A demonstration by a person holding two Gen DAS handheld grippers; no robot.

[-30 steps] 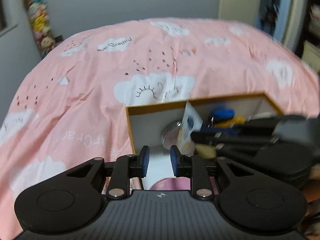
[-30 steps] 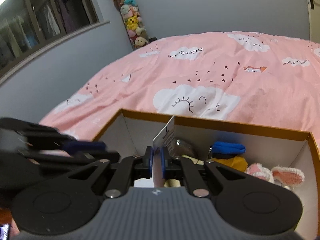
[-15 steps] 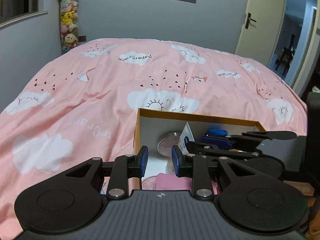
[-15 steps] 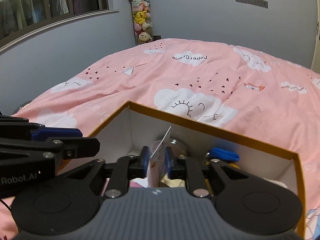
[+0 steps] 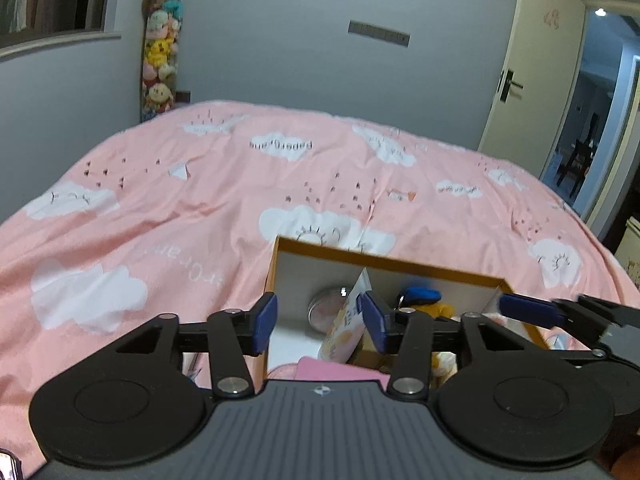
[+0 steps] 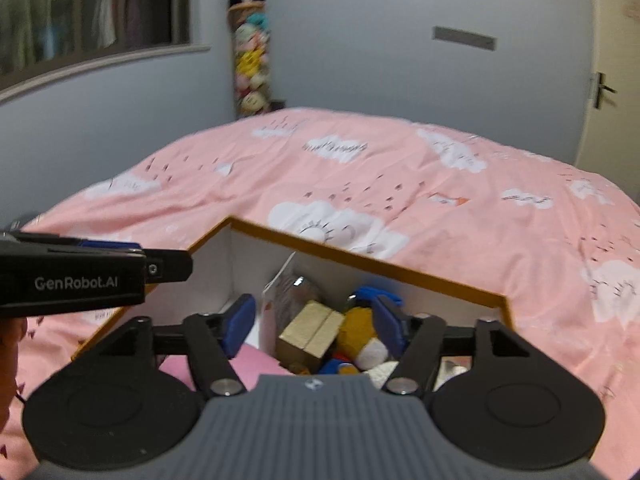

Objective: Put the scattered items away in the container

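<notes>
Both tongs hang over the near end of the box [image 6: 400,270], grasping nothing. The left gripper [image 5: 318,322] has its jaws opening above the box's left wall, and the right gripper [image 6: 312,326] has its jaws opening over the contents. Open pink bedspread [image 5: 160,220] lies beyond the orange rim on the far and left sides. Inside, below the tongs, sit a leaning packet [image 5: 348,324] (untouched), a wooden block [image 6: 310,332], a yellow plush toy [image 6: 362,338] and a round tin [image 5: 326,308].
</notes>
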